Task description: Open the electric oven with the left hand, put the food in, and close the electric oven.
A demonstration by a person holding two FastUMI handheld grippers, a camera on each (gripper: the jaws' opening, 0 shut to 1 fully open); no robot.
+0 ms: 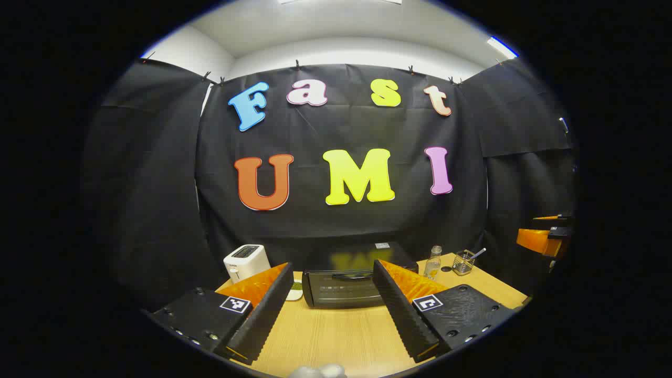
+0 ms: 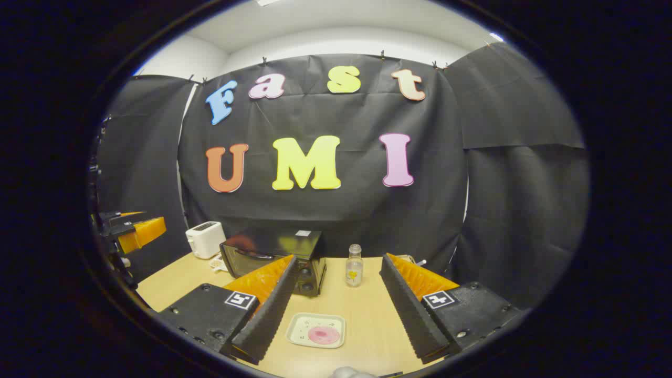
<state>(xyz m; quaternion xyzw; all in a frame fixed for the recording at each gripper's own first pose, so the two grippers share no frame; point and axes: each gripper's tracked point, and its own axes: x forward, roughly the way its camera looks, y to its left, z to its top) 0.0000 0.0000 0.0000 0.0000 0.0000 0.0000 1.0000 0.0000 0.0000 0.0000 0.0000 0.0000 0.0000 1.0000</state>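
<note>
Left gripper view: I see my left gripper [image 1: 333,310], jaws spread wide and grasping nothing, facing the shut electric oven [image 1: 344,286] on the counter [image 1: 336,336].
Right gripper view: my right gripper [image 2: 336,310], jaws released, hangs above a small tray [image 2: 299,328].
Tray: holds a pink donut [image 2: 323,335].
Bottle [image 2: 355,265]: something yellow inside, standing right of the oven.

Left claw [image 1: 333,310] spread wide, right claw [image 2: 336,310] spread wide

- The left gripper [image 1: 333,310] is hovering over the wooden bench [image 1: 336,336], jaws spread wide, gripping nothing
- The black electric oven [image 1: 344,286] is sitting between them, door closed
- A white toaster [image 1: 245,261] is standing to its left, a clear bottle [image 1: 433,262] to its right
</note>
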